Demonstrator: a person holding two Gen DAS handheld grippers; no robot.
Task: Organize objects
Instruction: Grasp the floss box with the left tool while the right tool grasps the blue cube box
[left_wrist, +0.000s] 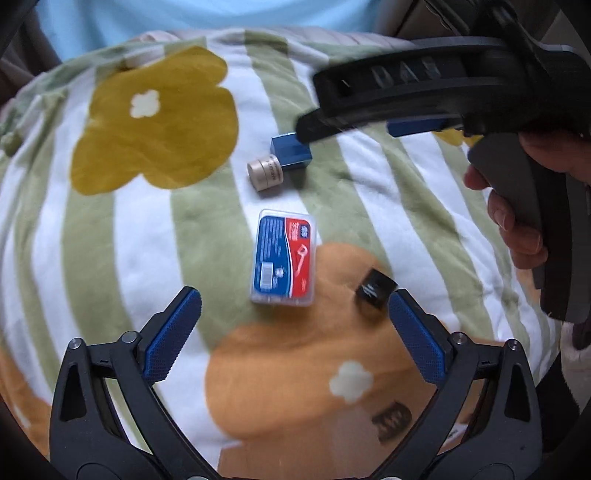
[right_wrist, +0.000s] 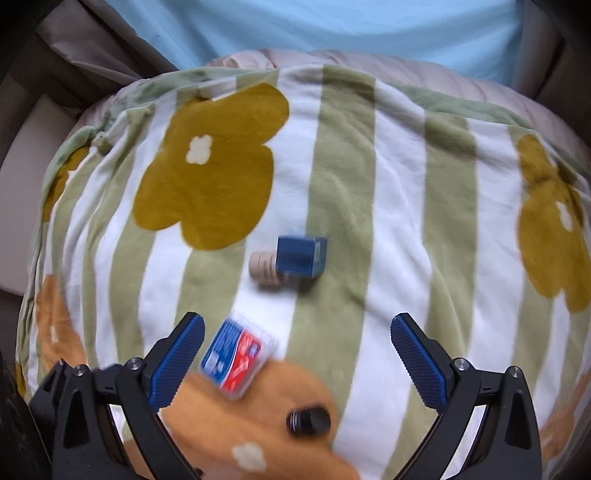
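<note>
Both pairs of jaws stand spread wide with nothing pinched between them. We see the left gripper (left_wrist: 295, 317) hanging over a striped flower-print blanket (left_wrist: 147, 229), its blue pads (left_wrist: 173, 332) clear of the fabric. Between them and slightly ahead lies a clear floss pick box (left_wrist: 283, 257) with a blue and red label, flat on the blanket at the edge of an orange flower. A small black cube-like object (left_wrist: 375, 291) sits just beside the inner tip of that gripper's right-hand pad; we cannot tell if they touch. Farther ahead, a beige round jar (left_wrist: 264, 172) lies on its side touching a blue box (left_wrist: 291, 152). The right gripper (right_wrist: 297, 339) crosses the upper right of the left wrist view, held by a hand (left_wrist: 524, 206), with its tip over the blue box.

From the right wrist view, the floss pick box is blurred and sits just beside the left-hand pad (right_wrist: 177, 362), not gripped. The black object shows low between the jaws on the orange flower. Jar and blue box lie ahead, together, on the green and white stripes. A light blue cloth (right_wrist: 314, 26) is at the far edge.
</note>
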